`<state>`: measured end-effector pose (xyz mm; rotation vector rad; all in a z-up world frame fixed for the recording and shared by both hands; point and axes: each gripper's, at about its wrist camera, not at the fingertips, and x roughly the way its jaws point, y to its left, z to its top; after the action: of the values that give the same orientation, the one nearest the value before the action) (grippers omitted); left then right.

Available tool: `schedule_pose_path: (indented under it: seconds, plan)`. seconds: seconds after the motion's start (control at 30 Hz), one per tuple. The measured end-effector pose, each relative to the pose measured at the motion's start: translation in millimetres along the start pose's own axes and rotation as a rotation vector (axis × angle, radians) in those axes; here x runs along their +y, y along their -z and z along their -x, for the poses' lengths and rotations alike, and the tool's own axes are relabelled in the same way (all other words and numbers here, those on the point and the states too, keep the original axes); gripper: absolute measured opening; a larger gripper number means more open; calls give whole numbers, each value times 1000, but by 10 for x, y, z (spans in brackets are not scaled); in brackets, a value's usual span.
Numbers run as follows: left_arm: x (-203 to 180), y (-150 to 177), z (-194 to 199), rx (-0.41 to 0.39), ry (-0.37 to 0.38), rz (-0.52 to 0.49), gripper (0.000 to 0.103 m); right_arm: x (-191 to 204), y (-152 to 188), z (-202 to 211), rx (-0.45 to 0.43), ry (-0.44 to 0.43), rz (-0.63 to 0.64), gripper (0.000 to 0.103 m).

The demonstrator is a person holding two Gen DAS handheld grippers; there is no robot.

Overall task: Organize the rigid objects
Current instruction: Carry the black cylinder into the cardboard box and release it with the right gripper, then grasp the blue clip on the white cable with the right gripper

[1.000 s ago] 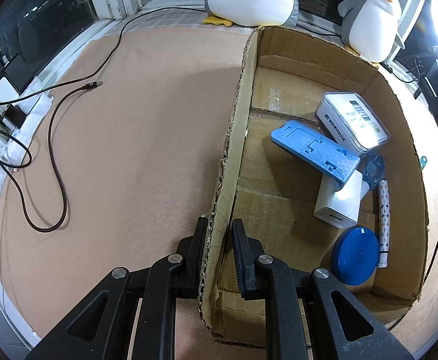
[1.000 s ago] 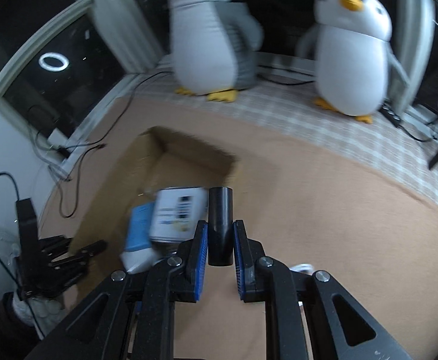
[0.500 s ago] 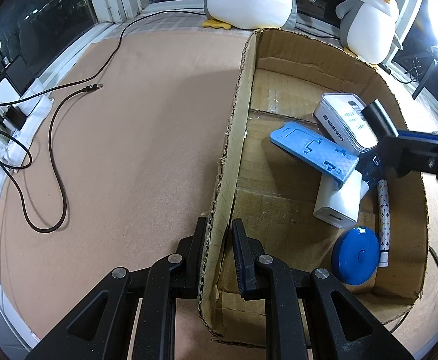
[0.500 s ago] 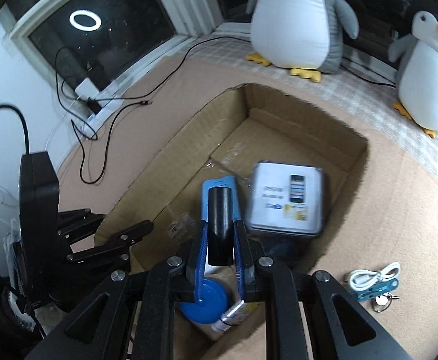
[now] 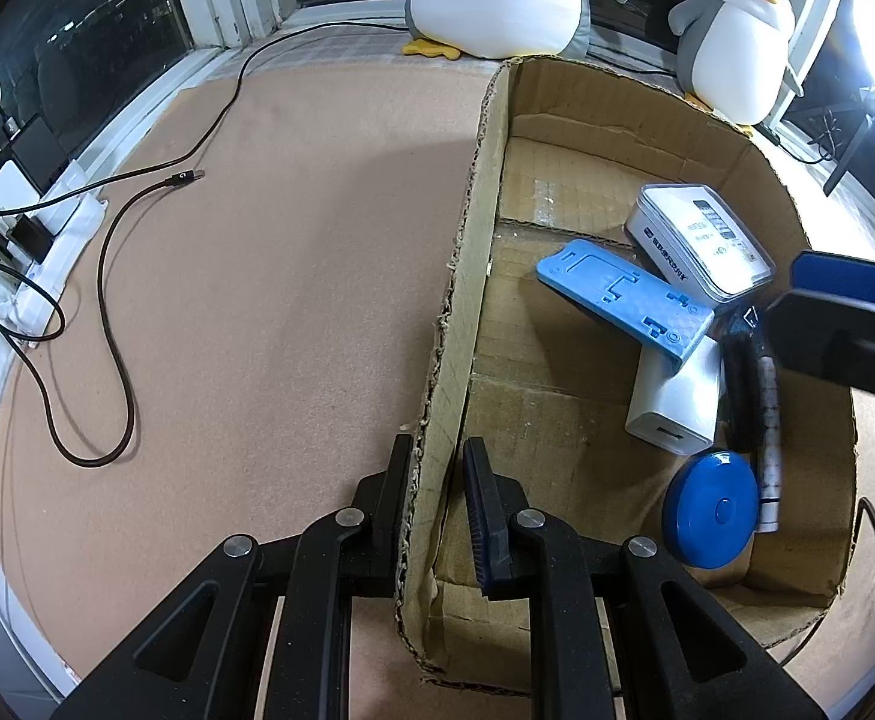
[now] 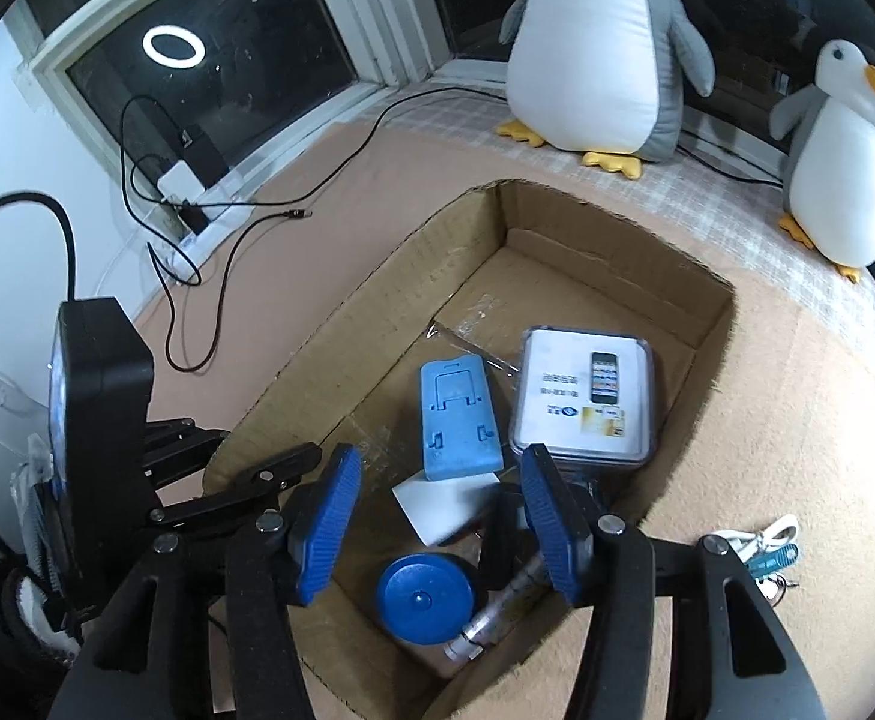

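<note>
An open cardboard box [image 5: 467, 252] [image 6: 341, 360] holds a blue phone stand [image 5: 623, 300] [image 6: 458, 420], a white boxed case [image 5: 701, 240] [image 6: 584, 399], a white charger [image 5: 674, 402] [image 6: 443, 507], a blue round disc [image 5: 710, 510] [image 6: 425, 597], a patterned pen [image 5: 767, 438] and a black cylinder [image 5: 740, 384] lying beside the charger. My left gripper [image 5: 437, 510] is shut on the box's left wall. My right gripper [image 6: 437, 516] hangs open and empty over the box.
Two plush penguins [image 6: 599, 42] [image 6: 845, 168] stand at the window. Black cables [image 5: 107, 324] and a power strip [image 5: 35, 228] lie left of the box. A white cable and keys [image 6: 767, 546] lie on the mat to the right of the box.
My right gripper opened over the box and released the black cylinder, which now lies among the items inside. The left gripper kept its hold on the wall.
</note>
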<state>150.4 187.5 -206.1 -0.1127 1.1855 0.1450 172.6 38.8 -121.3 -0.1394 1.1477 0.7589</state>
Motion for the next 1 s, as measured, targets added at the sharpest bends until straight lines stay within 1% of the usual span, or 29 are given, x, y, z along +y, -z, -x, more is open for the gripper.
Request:
schedule_pose_path:
  seconds: [0.17,0.23,0.33,0.43,0.57,0.67,0.8,1.0]
  plan:
    - [1,0,0,0,0,1,17,-230,74,236,-36,2,-87,52]
    - [-1,1,-1,0,1,1,17,-414,140,340,-49,11,-160,52]
    - [0,2,0,0,1,1,17,-716,264,458,-62,34,-266,52]
    - [-1,2,0,0,1,1,17,-1002,414,514,-60,86,-348,52]
    - [-1,2,0,0,1,2,17,-1294,575,504,-45,132,-440,52]
    - [-1,3,0,-1,0,1,17,-1475,648,449,-31,125,-499,52]
    - [0,3,0,0,2,2,17,-1630,678,324,-4,124,-566,52]
    - [10,2,4,-1,6,4,17,-1709,697,225,9,138,-595,51]
